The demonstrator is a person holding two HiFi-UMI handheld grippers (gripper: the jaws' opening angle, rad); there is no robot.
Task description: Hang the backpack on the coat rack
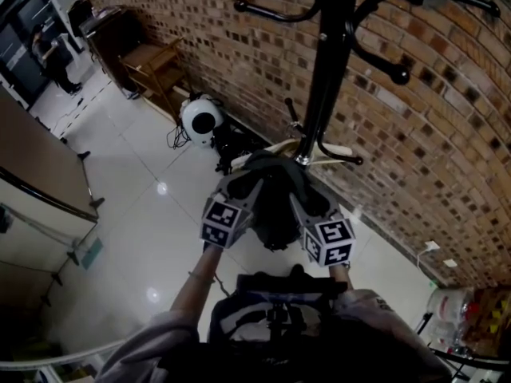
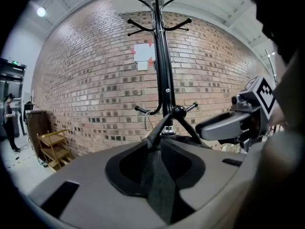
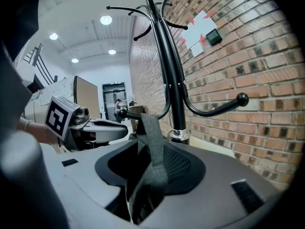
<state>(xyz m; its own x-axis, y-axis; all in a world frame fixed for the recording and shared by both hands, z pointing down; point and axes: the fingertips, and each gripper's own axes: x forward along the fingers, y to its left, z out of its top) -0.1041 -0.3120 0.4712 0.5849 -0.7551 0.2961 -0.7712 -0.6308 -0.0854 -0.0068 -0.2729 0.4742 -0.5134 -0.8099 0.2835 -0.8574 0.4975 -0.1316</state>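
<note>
Brick wall (image 1: 184,38) stood behind the coat rack (image 1: 329,70). The backpack strap (image 2: 159,185) lay between both sets of fingers: left gripper (image 2: 159,146) clamped on it, right gripper (image 3: 152,150) apart around it. The backpack (image 1: 275,212) was mostly hidden behind the grippers.

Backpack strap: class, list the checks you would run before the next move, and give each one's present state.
1. The strap looped over a lower hook of the coat rack: ok.
2. Jaws of the right gripper apart, strap loose between them: ok.
3. Jaws of the left gripper off the strap: not ok, they pinch it.
4. The backpack hanging clear of the floor: cannot tell.
5. The coat rack standing upright: ok.
</note>
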